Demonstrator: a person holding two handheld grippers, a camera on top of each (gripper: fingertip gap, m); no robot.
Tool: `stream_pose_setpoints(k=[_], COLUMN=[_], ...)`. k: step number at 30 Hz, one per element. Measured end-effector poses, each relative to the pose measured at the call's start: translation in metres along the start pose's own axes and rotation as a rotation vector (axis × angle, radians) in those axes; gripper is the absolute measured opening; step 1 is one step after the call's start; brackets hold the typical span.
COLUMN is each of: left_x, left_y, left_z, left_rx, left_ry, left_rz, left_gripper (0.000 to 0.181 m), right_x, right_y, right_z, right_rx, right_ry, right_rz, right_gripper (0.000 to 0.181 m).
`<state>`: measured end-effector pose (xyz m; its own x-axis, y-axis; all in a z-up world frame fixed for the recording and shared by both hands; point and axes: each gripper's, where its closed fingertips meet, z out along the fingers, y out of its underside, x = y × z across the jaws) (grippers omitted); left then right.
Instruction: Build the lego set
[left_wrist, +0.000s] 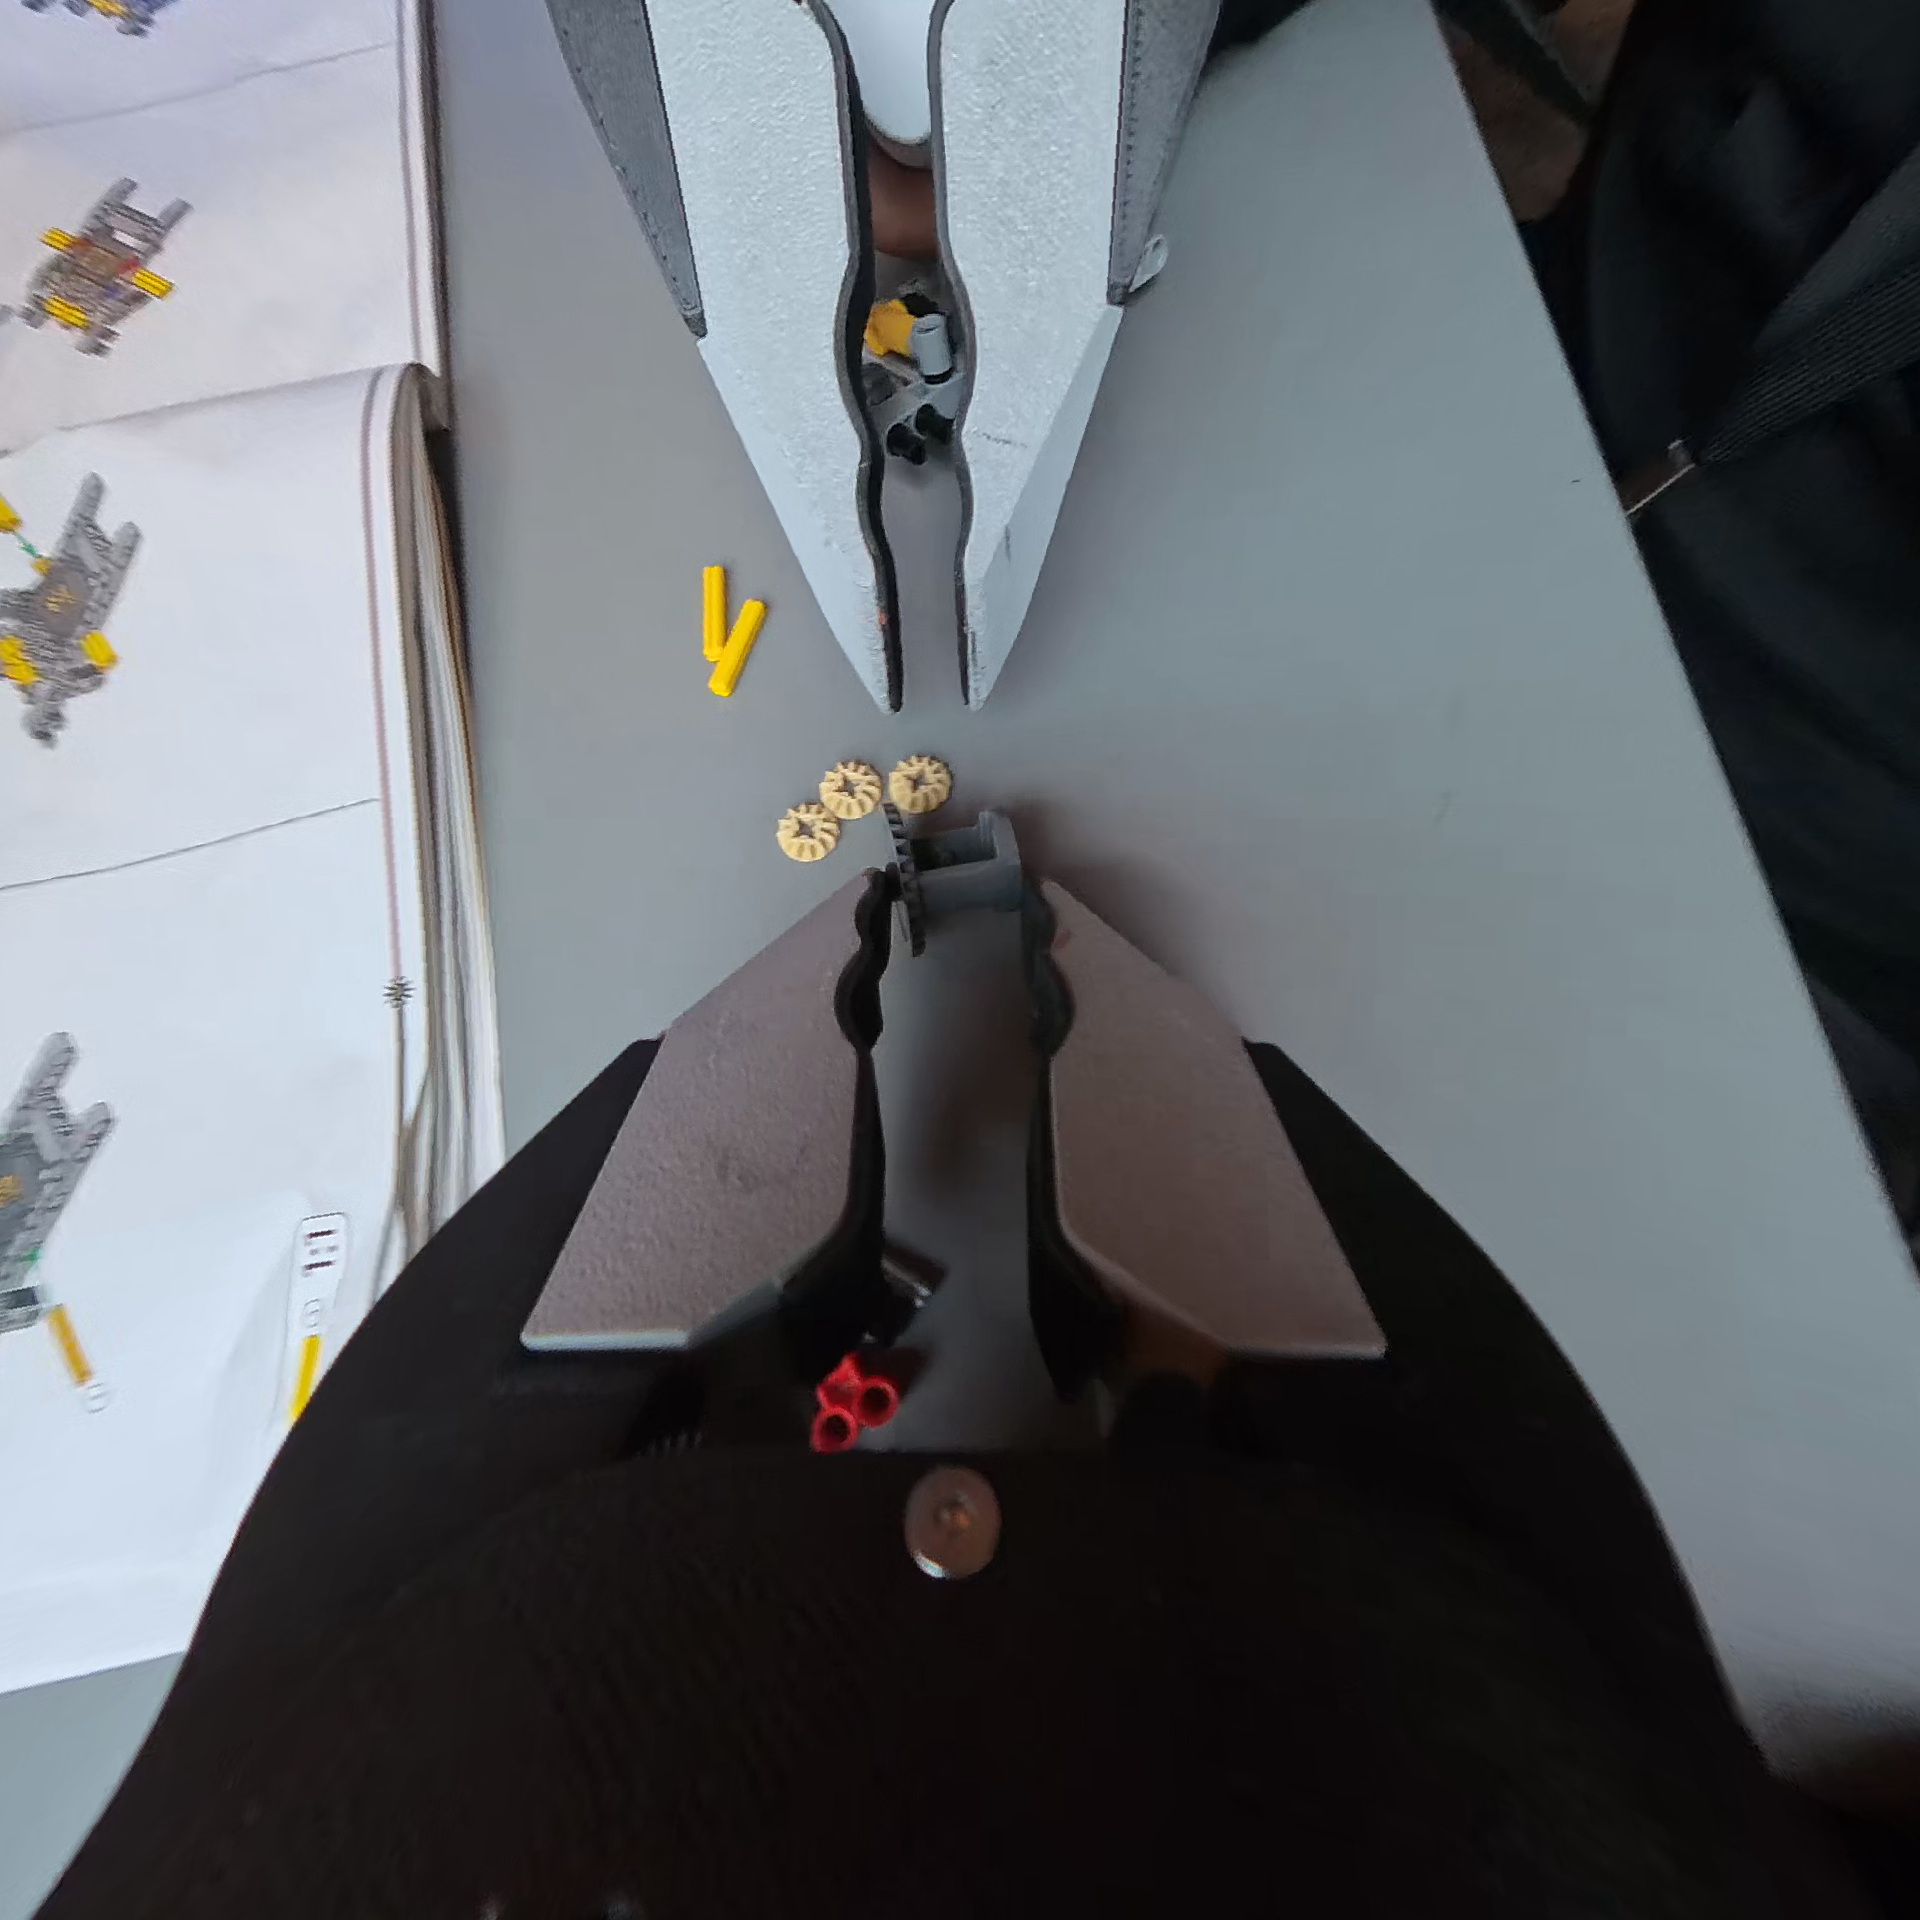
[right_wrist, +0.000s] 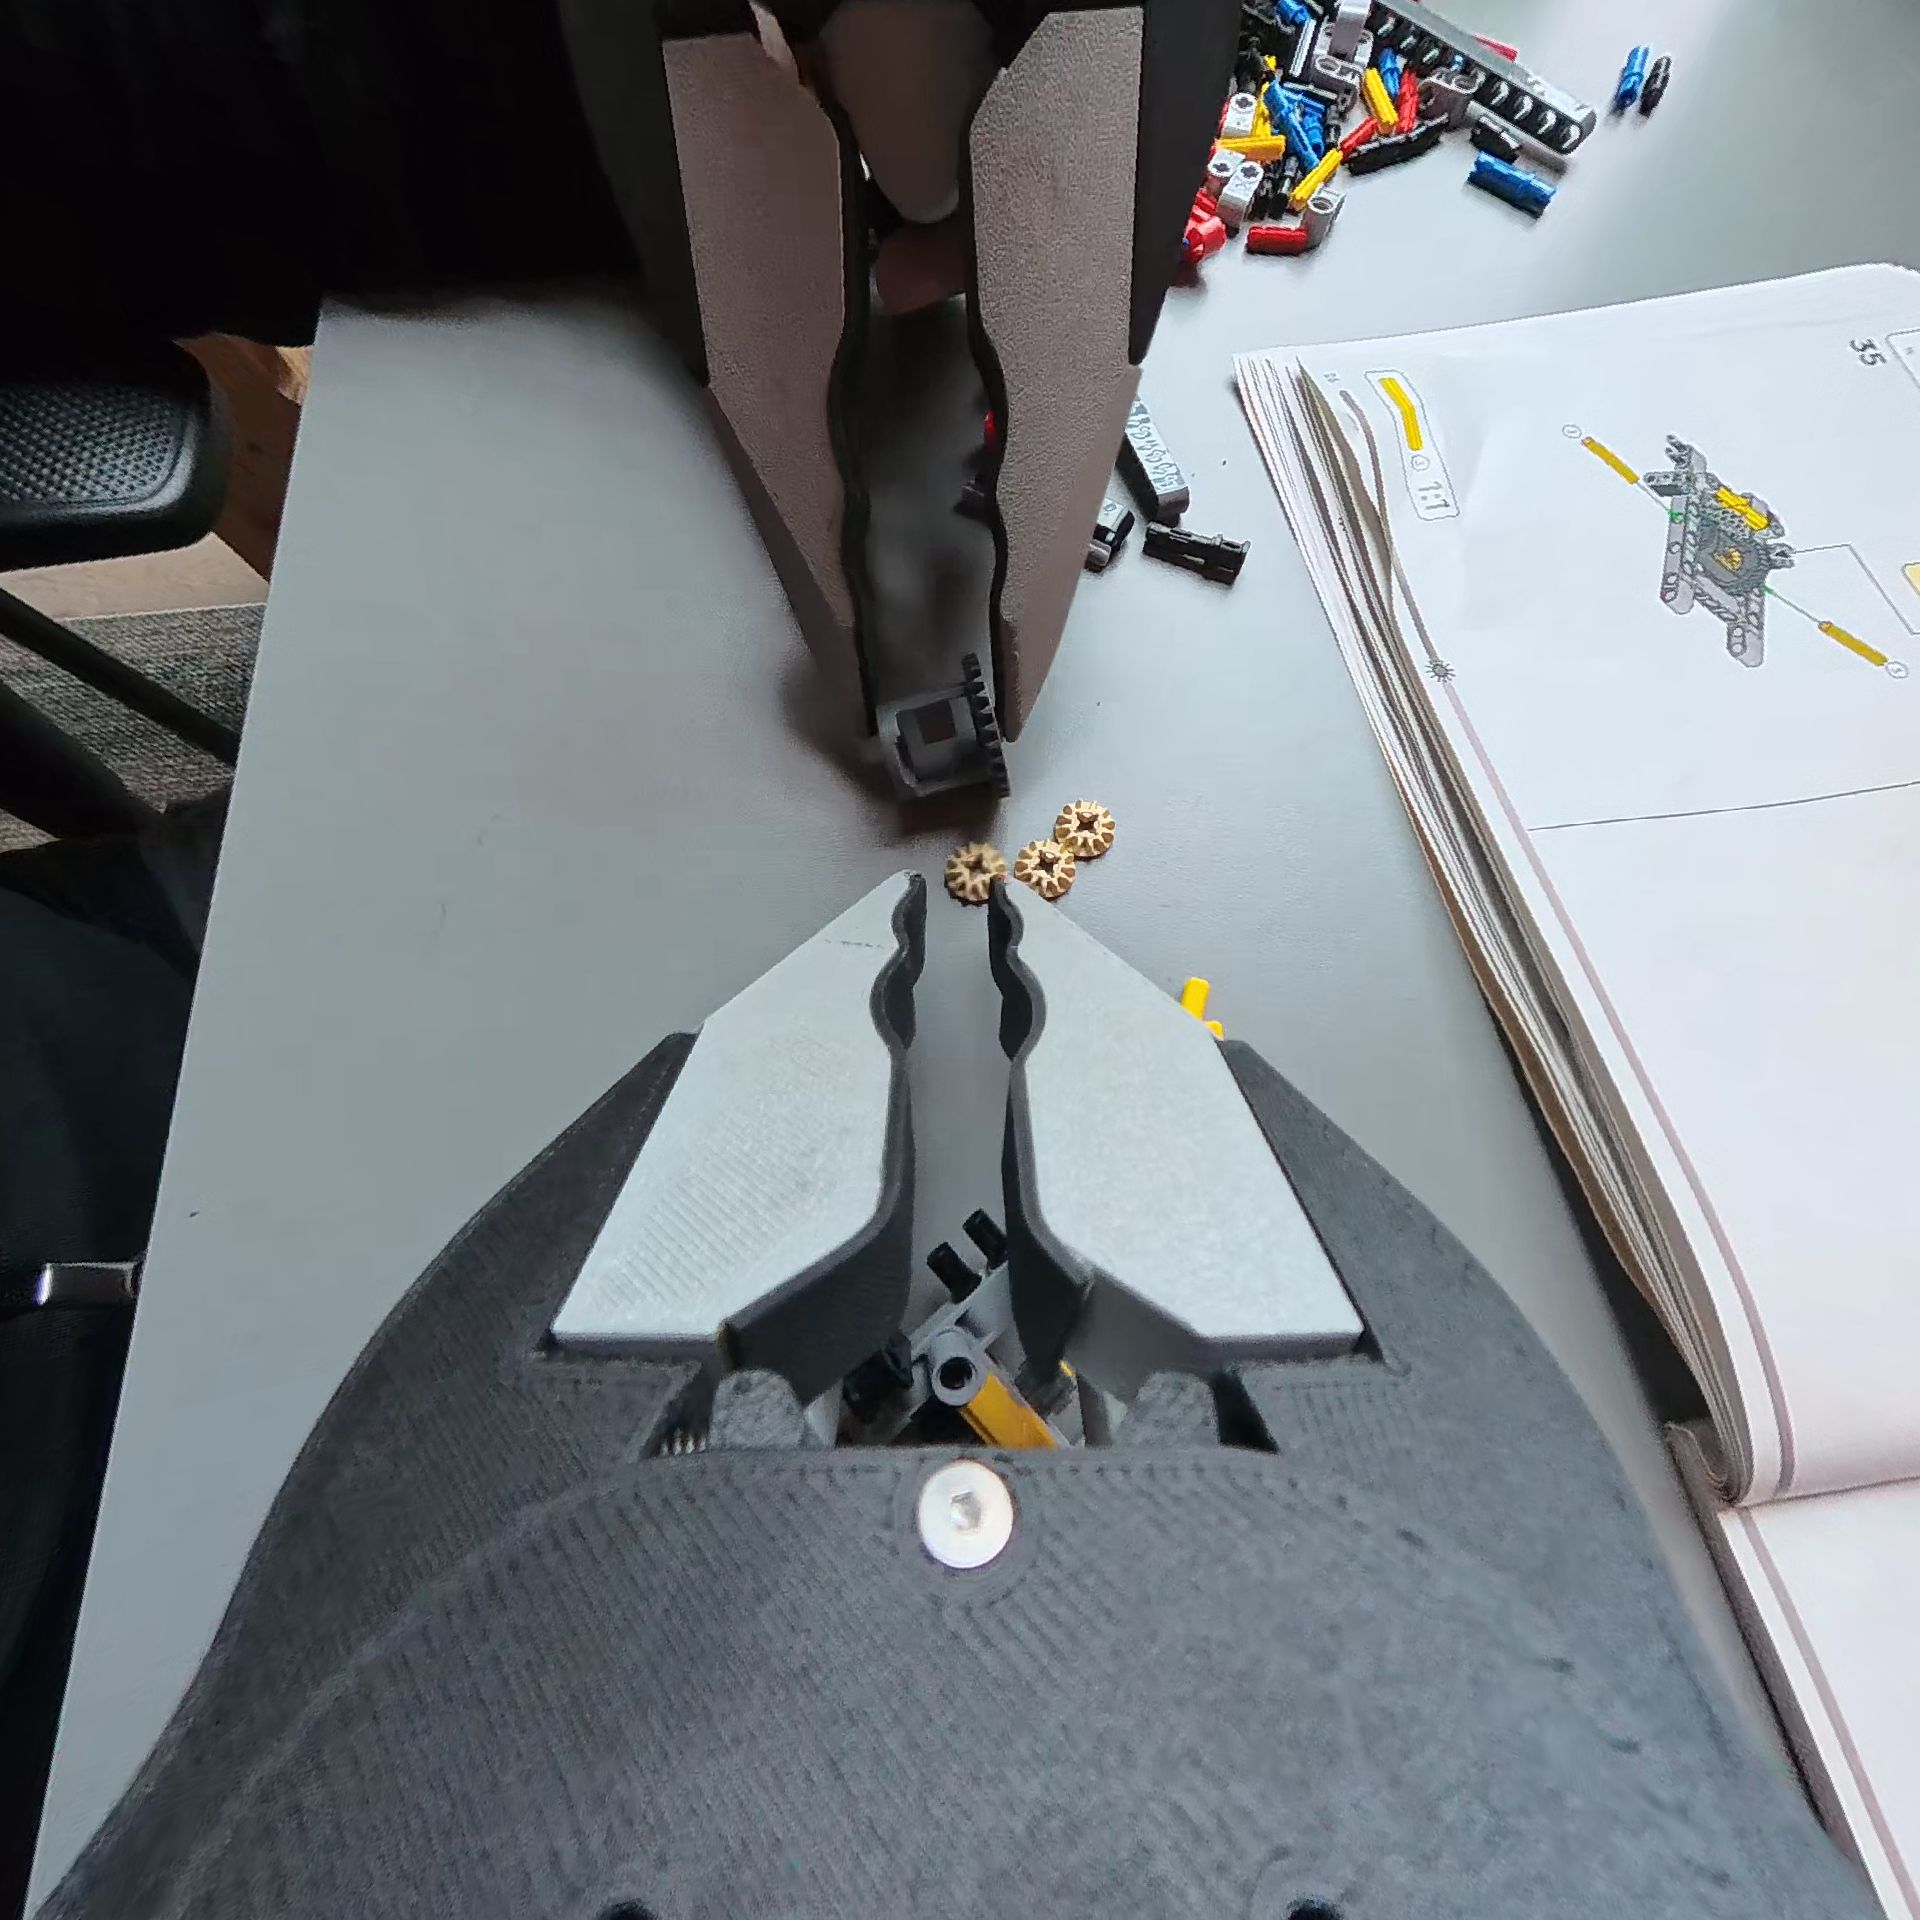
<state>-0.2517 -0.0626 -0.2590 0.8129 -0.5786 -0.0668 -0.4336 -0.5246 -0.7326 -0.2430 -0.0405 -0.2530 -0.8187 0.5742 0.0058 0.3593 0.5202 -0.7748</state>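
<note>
At the grey table (right_wrist: 520, 675), I hold my left hand-held gripper (left_wrist: 951, 888) clamped by its fingertips on a small dark grey frame piece with a black gear (left_wrist: 961, 868), its lower edge at or just above the tabletop; I cannot tell whether it touches. My right hand-held gripper (right_wrist: 954, 891) faces it tip to tip, its tips a narrow gap apart and empty, while a grey sub-assembly with a yellow axle and black pins (right_wrist: 961, 1371) sits wedged deep between its fingers, near the base. Three tan bevel gears (right_wrist: 1044, 862) lie flat in a short row between the two tools, the nearest just at the right tool's tips. Two loose yellow axles (left_wrist: 727, 634) rest close by, the open instruction booklet (right_wrist: 1662, 831) lies along the table's side, and a heap of mixed parts (right_wrist: 1382, 114) sits well beyond. I judge the tan gears light, rigid and slick: hard plastic that will skate away if nudged from one side, and too low for a side pinch to be easy. I would close on one across its toothed rim, squarely and gently, for the teeth give the pads some bite. The framed gear seems stiff enough to bear a firm squeeze on its flat walls.
</note>
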Motion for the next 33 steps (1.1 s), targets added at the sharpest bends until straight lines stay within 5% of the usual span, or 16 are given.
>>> stream_pose_setpoints(k=[6,13,24,33], left_x=[-0.018,-0.029,-0.029,-0.044], left_y=[-0.016,-0.041,-0.043,-0.054], left_z=[-0.008,-0.026,-0.028,-0.042], left_rx=[0.080,0.214,0.209,0.226], left_ry=[-0.204,-0.322,-0.364,-0.541], left_rz=[0.224,0.280,0.339,0.465], left_gripper=[0.023,0.022,0.023,0.023], right_x=[0.009,0.019,0.015,0.016], right_y=[-0.007,-0.023,-0.019,-0.028], right_z=[-0.007,-0.023,-0.018,-0.024], right_rx=[0.046,0.165,0.130,0.184], right_ry=[0.040,0.055,0.070,0.098], right_rz=[0.023,0.069,0.028,0.015], right_gripper=[0.008,0.007,0.006,0.008])
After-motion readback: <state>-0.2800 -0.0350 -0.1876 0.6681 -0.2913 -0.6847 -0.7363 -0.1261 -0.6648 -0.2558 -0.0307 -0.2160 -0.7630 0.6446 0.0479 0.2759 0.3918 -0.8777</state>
